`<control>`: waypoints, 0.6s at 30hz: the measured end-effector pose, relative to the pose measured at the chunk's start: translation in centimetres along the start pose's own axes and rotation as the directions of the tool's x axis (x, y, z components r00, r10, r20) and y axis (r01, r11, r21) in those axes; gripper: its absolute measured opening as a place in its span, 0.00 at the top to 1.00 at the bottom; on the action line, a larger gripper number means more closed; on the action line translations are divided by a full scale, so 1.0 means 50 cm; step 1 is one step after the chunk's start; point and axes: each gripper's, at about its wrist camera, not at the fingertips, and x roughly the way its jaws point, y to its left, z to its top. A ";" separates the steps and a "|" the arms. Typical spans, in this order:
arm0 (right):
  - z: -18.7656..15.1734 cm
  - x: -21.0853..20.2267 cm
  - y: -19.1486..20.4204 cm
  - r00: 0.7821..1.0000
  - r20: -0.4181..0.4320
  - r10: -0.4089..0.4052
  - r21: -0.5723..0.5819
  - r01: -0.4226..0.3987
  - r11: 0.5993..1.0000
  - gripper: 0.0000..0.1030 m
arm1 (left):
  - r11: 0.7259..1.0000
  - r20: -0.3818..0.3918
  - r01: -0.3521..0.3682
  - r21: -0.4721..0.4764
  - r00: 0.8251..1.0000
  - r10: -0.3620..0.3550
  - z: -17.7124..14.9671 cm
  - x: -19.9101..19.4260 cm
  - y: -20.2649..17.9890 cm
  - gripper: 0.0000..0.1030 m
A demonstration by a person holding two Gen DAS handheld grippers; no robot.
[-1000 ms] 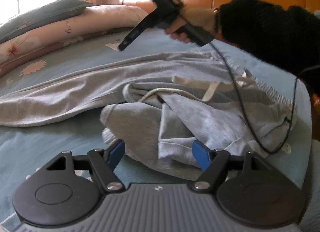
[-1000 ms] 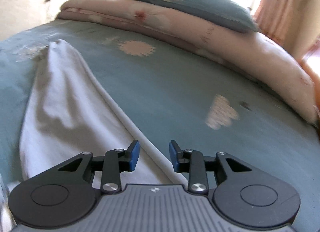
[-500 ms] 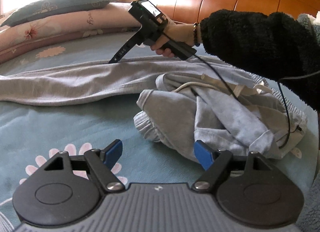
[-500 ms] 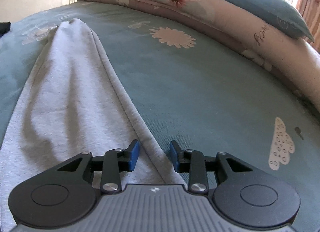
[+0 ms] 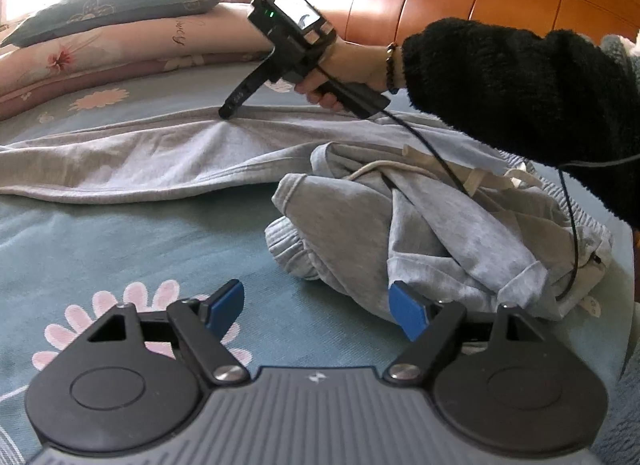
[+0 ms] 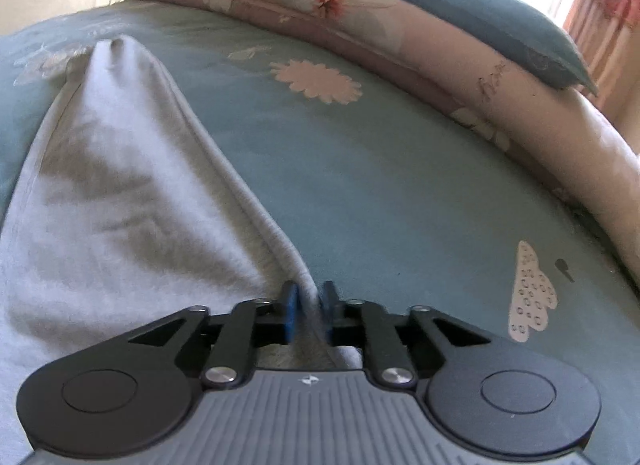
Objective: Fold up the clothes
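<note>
Grey trousers on the bed, one leg stretched out, the other bunched.

The right gripper has just been closing; its fingers pinch the stretched leg's edge fold. The left gripper hovers with fingers wide beside the bunched heap.

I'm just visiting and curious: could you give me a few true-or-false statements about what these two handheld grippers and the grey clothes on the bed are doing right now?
1. The right gripper has the edge of the grey trousers between its pads. True; its jaws have just been closing.
2. The left gripper is clamped on cloth. False: it is open, nothing between its fingers.
3. One trouser leg lies stretched along the bed. True.
4. The waistband end is neatly folded. False: it lies bunched.
</note>
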 end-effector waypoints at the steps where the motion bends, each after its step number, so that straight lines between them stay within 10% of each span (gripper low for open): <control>1: 0.005 -0.012 0.004 1.000 0.016 -0.010 0.000 0.010 1.000 0.77 | 1.000 0.000 -0.006 0.000 1.000 0.006 0.000 0.000 0.000 0.22; 15: -0.007 -0.090 0.210 0.907 -0.119 0.405 -0.158 -0.420 0.894 0.73 | 0.999 -0.040 -0.035 0.009 0.999 0.035 -0.009 -0.017 -0.006 0.22; 18: -0.004 -0.123 0.188 0.936 -0.115 0.334 -0.173 -0.349 0.921 0.68 | 0.999 -0.047 -0.050 0.009 0.998 0.051 -0.009 -0.029 -0.007 0.22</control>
